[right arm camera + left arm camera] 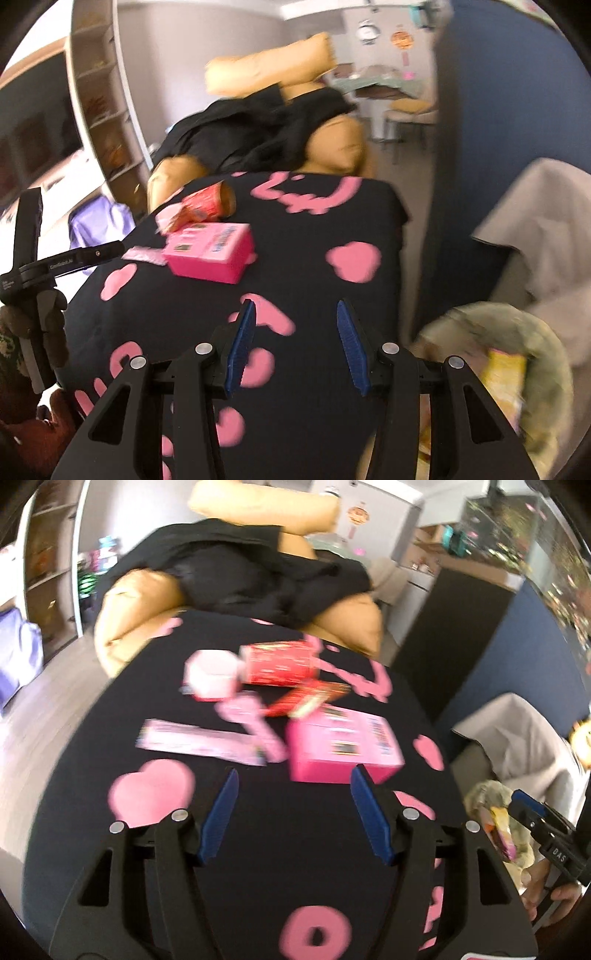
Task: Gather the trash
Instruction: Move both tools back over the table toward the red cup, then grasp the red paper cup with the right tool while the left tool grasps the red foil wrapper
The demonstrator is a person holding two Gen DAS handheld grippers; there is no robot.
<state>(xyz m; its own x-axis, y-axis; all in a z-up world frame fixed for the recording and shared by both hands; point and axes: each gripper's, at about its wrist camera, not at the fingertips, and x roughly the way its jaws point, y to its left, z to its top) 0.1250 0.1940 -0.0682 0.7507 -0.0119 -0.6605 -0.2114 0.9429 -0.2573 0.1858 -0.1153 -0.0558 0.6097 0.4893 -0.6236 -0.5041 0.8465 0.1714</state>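
A: Left wrist view: the pink box [341,744] is seen just ahead of the left gripper [291,812] and a little to its right, on the black worktop [74,775]. Its jaws are spread wide and nothing is held between them.

B: Which way is its long axis laid?

A: Roughly across the gripper's line, so the short side would be spanned by the jaws if they were brought over it. Beyond it a red cup [280,662] on its side, a white lid [210,674], a red wrapper [306,698] and a pale sachet [199,742] are strewn.

B: And the right gripper [297,347]?

A: It is also held apart and empty. From it the box lies well ahead and to the left, so the left hand is judged the nearer. A basket [546,354] with a yellow packet [506,376] inside is seen just to its right.

B: What cannot be made out?

A: Both views are smeared by motion; print on the box is unreadable, and the basket's far side is cut off.
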